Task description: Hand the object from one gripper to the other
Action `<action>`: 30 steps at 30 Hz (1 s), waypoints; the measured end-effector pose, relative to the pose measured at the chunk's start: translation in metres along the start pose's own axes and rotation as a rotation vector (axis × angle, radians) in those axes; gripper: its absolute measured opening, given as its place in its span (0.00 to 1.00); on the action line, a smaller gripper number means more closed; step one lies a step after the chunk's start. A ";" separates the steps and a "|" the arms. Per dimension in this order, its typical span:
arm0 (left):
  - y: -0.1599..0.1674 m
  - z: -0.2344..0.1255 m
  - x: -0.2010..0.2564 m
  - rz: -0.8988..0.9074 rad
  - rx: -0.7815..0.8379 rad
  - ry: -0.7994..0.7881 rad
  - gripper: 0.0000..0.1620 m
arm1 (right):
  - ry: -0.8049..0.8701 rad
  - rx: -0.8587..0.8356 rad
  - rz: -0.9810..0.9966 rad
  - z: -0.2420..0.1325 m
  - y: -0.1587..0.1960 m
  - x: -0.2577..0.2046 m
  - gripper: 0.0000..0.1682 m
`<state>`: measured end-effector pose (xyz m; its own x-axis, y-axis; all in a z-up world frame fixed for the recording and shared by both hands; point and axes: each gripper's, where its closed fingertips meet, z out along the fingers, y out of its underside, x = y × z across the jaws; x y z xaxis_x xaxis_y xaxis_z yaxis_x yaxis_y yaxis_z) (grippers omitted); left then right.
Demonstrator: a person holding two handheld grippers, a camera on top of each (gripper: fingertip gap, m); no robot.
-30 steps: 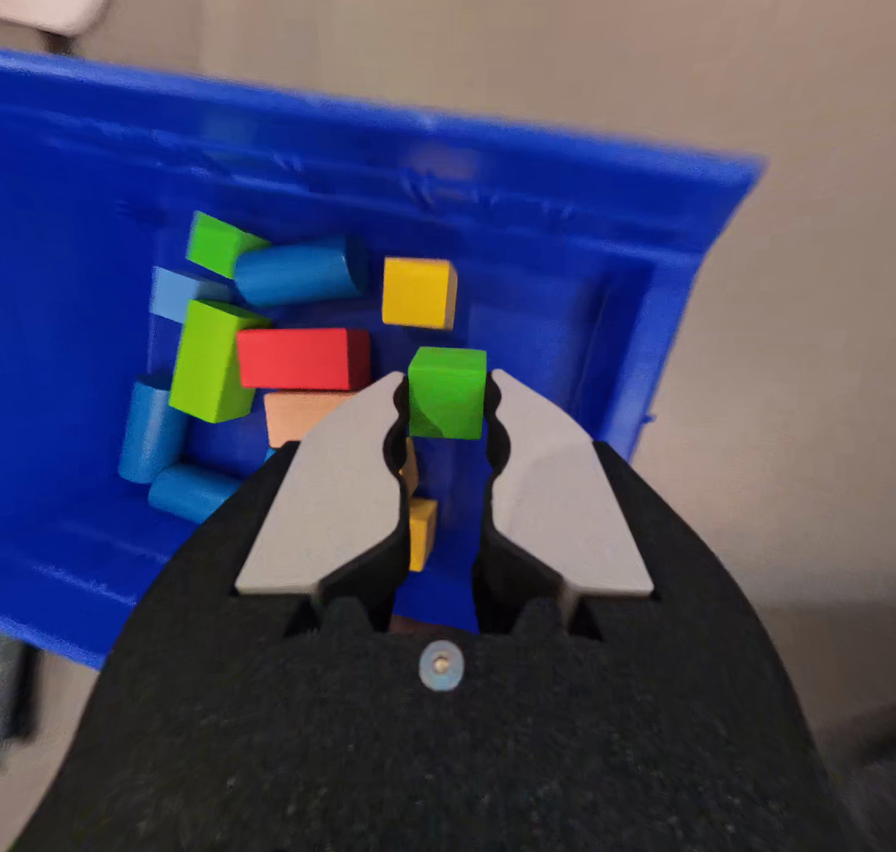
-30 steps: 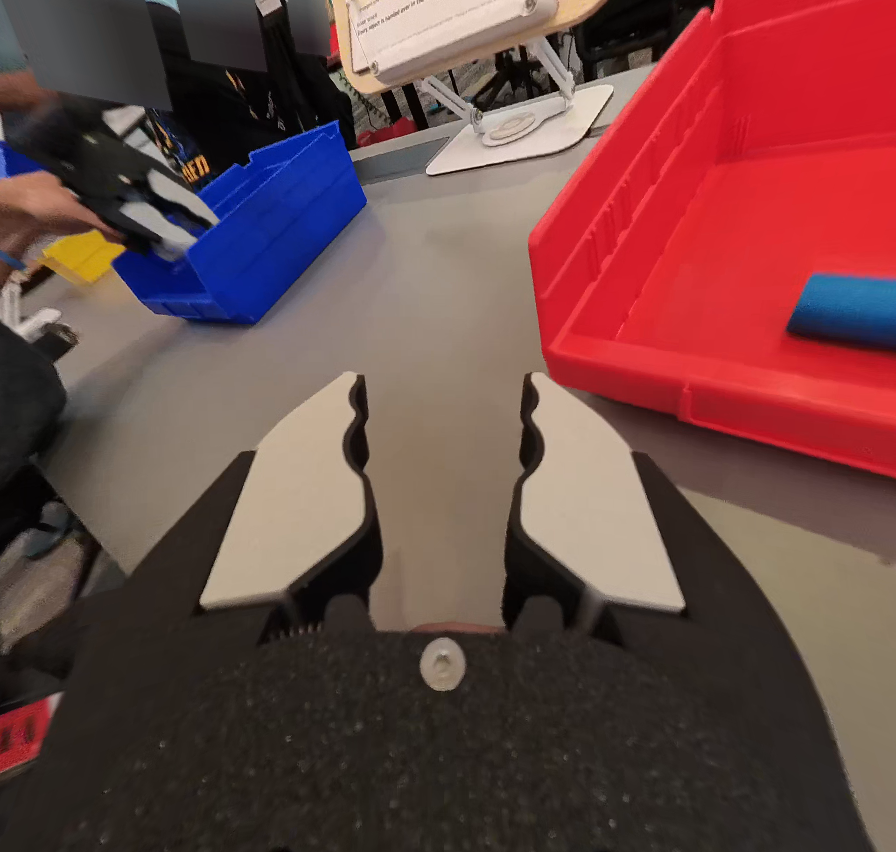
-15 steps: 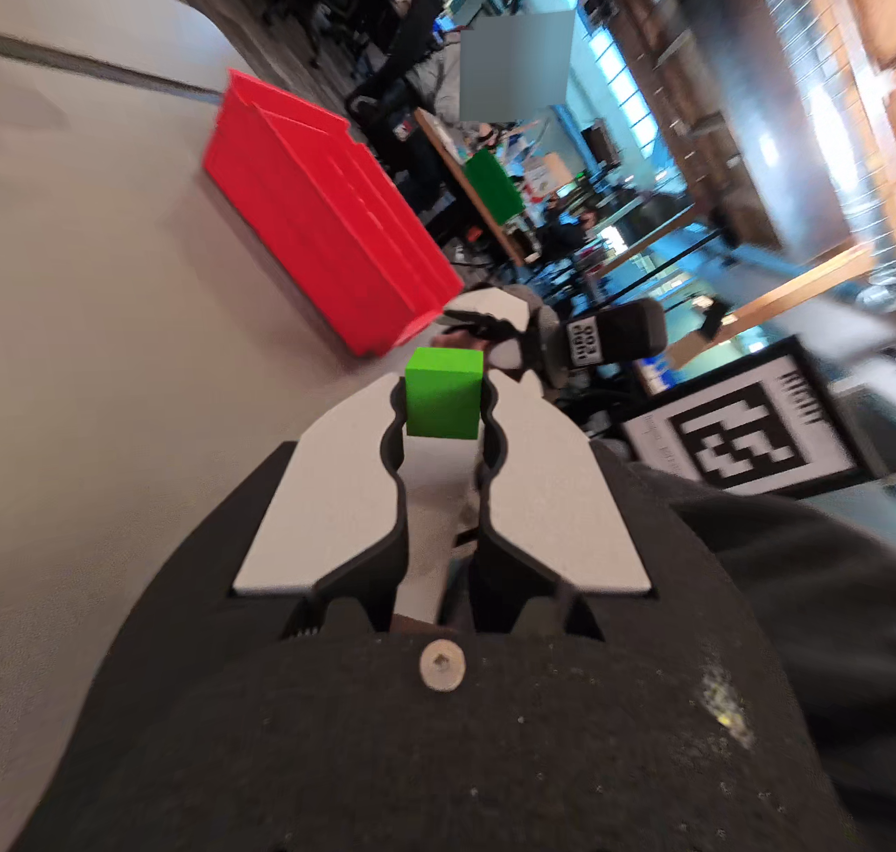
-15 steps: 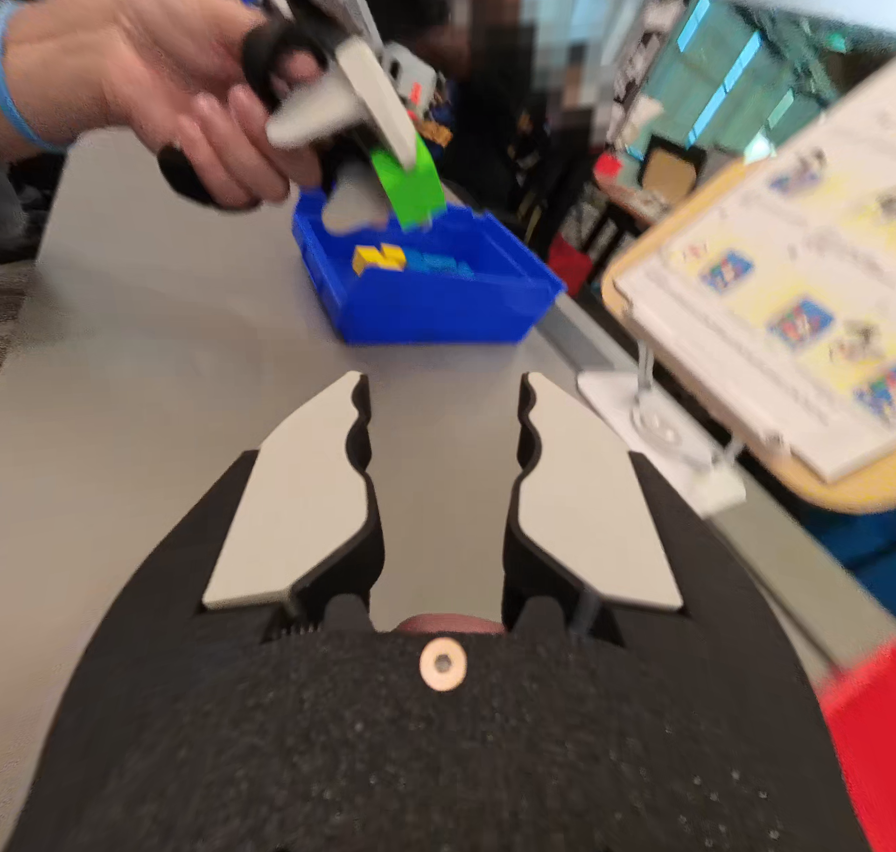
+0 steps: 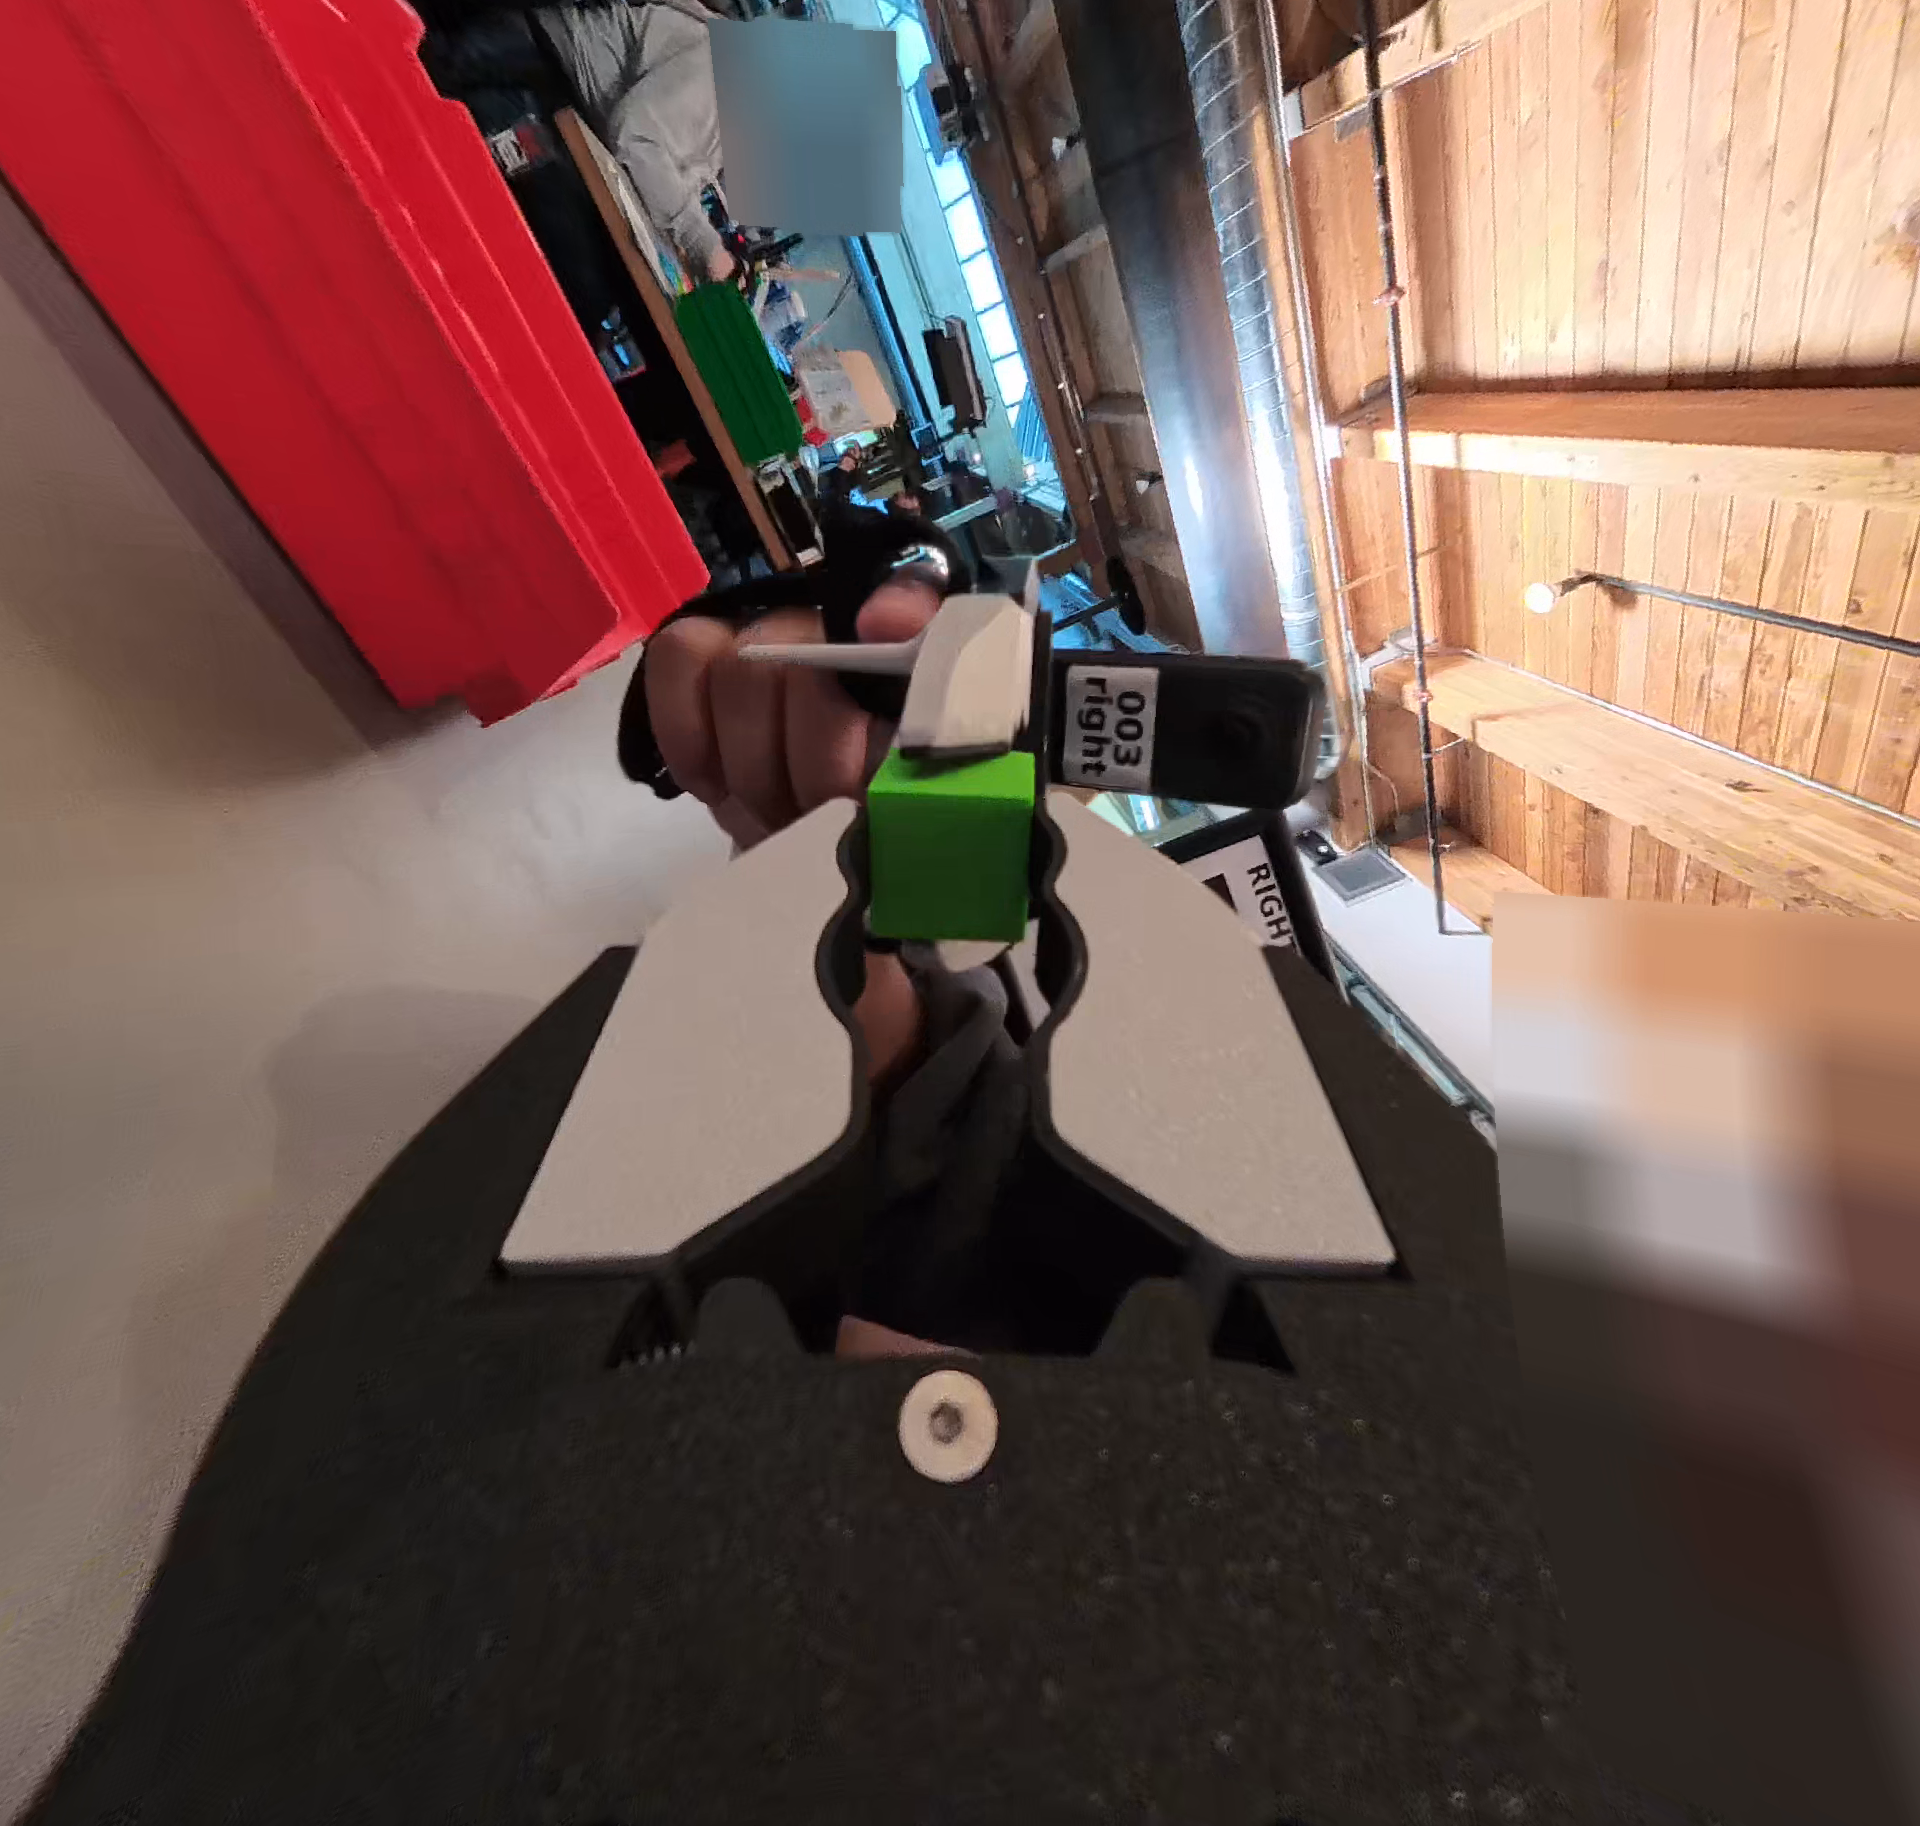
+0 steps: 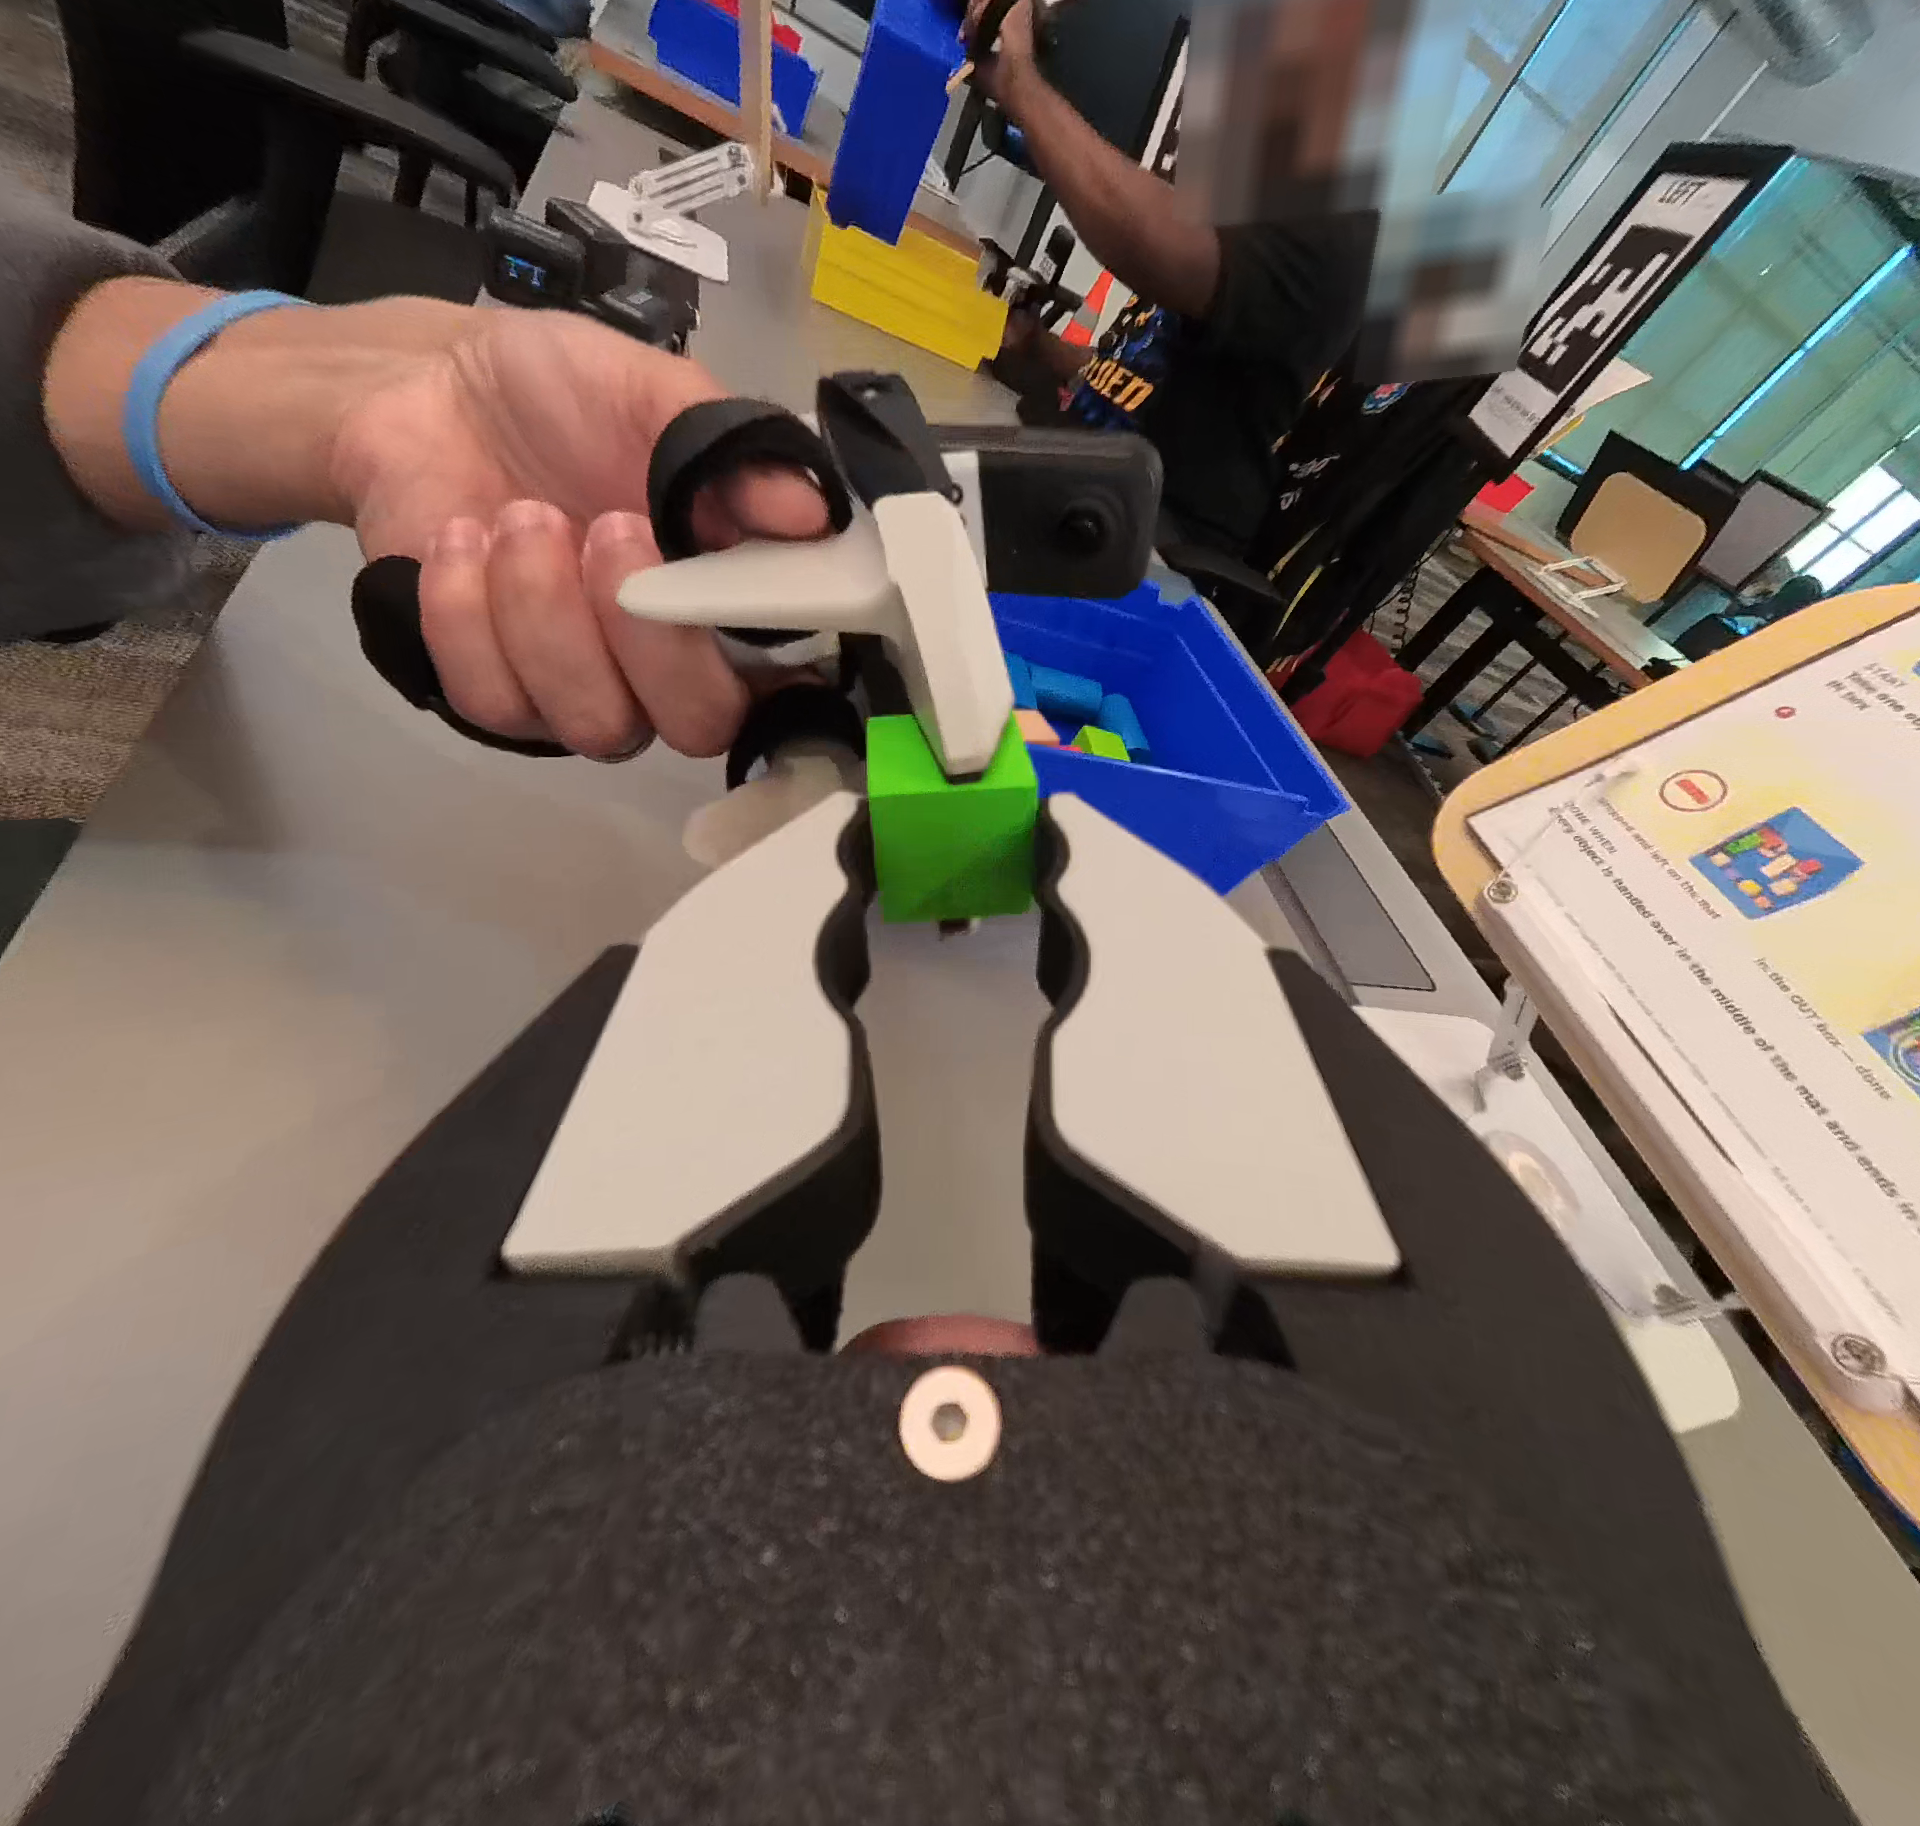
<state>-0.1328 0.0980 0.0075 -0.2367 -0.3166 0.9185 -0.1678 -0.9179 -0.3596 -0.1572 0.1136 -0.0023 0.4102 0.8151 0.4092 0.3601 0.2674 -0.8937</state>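
A green cube is held in the air above the grey table. My left gripper is shut on it, fingertips pressing its two sides. In the left wrist view one grey finger of the right gripper lies on the cube's top face, with a hand behind it. In the right wrist view my right gripper is also shut on the green cube, fingertips against its sides. There a left gripper finger comes down onto the cube from above, held by a hand with a blue wristband.
A red bin stands on the table beyond the right gripper. A blue bin with several coloured blocks sits behind the cube. An instruction board stands at the right. A person at another table lifts a blue bin over a yellow one.
The left gripper lifted the green cube out of the blue bin and swung it towards the right gripper. The right gripper, open before, has closed on the cube.
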 end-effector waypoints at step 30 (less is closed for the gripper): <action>0.115 -0.080 -0.090 0.781 -0.153 -0.722 0.26 | 0.048 -1.286 0.664 -0.210 0.261 0.048 0.17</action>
<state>-0.2072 0.0400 -0.1297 0.2825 -0.9151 0.2877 -0.3443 -0.3766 -0.8600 0.1322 0.1144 -0.1771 0.8156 0.5783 0.0209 0.5746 -0.8051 -0.1474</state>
